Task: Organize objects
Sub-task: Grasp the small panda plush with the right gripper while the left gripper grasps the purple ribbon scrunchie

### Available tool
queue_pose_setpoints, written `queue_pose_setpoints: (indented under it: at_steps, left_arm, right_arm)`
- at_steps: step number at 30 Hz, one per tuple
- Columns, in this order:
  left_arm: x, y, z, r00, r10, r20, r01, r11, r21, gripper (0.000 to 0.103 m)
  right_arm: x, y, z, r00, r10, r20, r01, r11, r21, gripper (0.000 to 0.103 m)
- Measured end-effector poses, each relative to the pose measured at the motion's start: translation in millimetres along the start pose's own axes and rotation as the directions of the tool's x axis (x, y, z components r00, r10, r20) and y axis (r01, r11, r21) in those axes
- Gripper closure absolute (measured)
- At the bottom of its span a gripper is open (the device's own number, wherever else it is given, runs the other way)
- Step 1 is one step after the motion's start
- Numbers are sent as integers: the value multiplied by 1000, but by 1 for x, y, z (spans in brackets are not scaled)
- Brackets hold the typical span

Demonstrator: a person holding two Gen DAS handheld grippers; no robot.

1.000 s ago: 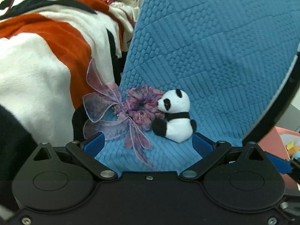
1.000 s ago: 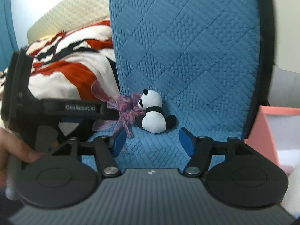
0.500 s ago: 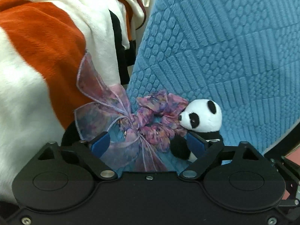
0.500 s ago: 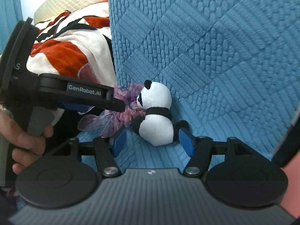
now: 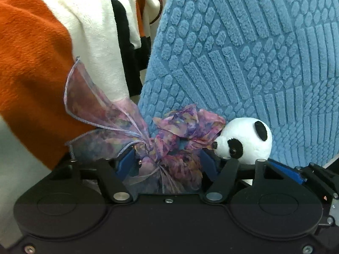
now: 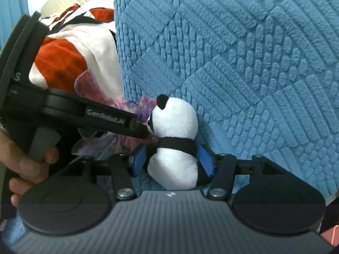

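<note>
hidden: panda (image 6: 173,139) legs behind right gripper (image 6: 171,160) | left gripper (image 5: 167,163) closing around floral scrunchie (image 5: 180,141), grip unclear | right grasping panda at 6 o'clock

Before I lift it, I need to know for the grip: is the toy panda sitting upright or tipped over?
Upright. The toy panda sits with its head above its body, back near the blue cushion.

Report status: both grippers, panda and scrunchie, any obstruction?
Left gripper closing around the floral scrunchie. Right gripper closing, pads at the plush panda. Both items touching against the blue cushion; grippers crowded.
</note>
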State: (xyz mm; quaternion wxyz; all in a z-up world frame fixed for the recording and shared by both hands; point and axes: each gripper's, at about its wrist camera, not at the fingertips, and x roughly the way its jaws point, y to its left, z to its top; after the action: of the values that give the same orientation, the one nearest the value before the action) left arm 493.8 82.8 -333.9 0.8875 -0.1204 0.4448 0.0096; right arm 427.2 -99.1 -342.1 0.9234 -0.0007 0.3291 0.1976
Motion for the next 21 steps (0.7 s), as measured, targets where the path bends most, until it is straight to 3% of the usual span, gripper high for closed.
queue_pose_setpoints:
  at_steps: [3, 8, 13, 21]
  left_arm:
    - [2, -2, -4, 1000, 15, 3, -15, 1000, 12, 53]
    - [-3, -2, -8, 1000, 28, 9, -28, 1000, 3, 75]
    - [-17, 2, -13, 1000, 10, 26, -10, 999, -35, 90]
    - [-53, -1, -39, 997, -71, 33, 73, 996, -56, 92]
  right_arm:
    - [4, -3, 1, 1000, 5, -9, -4, 999, 46, 59]
    - [-3, -9, 4, 999, 5, -32, -3, 996, 84, 61]
    - [-21, -8, 3, 999, -14, -39, 18, 994, 105, 62]
    - [-59, -15, -4, 996, -55, -76, 68, 981, 180, 62]
